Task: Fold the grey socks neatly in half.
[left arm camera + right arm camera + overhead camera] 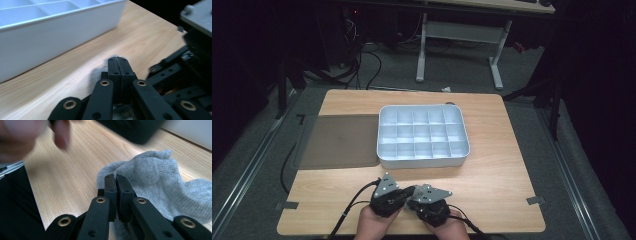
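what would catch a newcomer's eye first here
First the white tray of empty compartments, mid-table beside a grey mat. Then the two tools close together at the near edge: the left tool shut, the right tool shut on a grey sock crumpled on the wood.

The bench (492, 165) is pale wood with a fine lengthwise grain, and the compartment tray (422, 159) standing on it is plain white with thin pale dividers, while the flat mat (337, 142) just beside the tray is a dull grey-brown. Near the tray's front wall, both the left tongs (117, 59) and the right tongs (115, 176) are matt black with small brass-coloured rivets at the links, each topped by a light grey plate. The sock (160, 177) at the right tongs is a mottled light grey knit with a fine ribbed weave.
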`<action>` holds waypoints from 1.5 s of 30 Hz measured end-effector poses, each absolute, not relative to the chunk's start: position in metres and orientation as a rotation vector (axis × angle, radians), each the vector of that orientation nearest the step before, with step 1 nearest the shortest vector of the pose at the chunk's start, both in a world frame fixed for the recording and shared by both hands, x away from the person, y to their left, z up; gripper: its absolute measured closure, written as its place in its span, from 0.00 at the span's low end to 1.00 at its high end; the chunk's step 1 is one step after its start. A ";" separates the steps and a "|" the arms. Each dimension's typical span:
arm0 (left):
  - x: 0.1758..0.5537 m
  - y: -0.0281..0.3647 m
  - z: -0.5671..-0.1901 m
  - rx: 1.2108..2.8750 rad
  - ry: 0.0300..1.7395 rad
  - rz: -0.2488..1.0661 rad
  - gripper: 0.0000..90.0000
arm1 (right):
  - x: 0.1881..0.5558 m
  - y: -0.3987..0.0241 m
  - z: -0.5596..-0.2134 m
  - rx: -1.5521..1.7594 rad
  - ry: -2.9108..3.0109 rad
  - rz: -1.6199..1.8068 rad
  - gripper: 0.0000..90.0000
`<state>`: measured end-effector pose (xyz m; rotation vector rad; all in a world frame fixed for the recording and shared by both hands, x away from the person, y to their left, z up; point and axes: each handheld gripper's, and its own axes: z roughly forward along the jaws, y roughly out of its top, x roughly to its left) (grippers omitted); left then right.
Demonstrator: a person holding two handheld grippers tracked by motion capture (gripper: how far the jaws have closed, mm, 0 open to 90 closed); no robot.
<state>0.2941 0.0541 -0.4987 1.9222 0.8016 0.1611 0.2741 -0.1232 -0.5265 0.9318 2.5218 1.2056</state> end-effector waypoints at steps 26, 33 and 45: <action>0.302 0.064 -0.528 1.983 0.896 0.187 1.00 | 0.276 -0.156 -0.526 1.032 2.429 1.119 0.91; 0.289 0.056 -0.528 2.033 0.838 0.277 0.98 | 0.279 -0.162 -0.514 1.131 2.347 1.227 0.74; 0.287 0.056 -0.532 2.073 0.830 0.344 1.00 | 0.291 -0.149 -0.528 1.261 2.420 1.156 0.66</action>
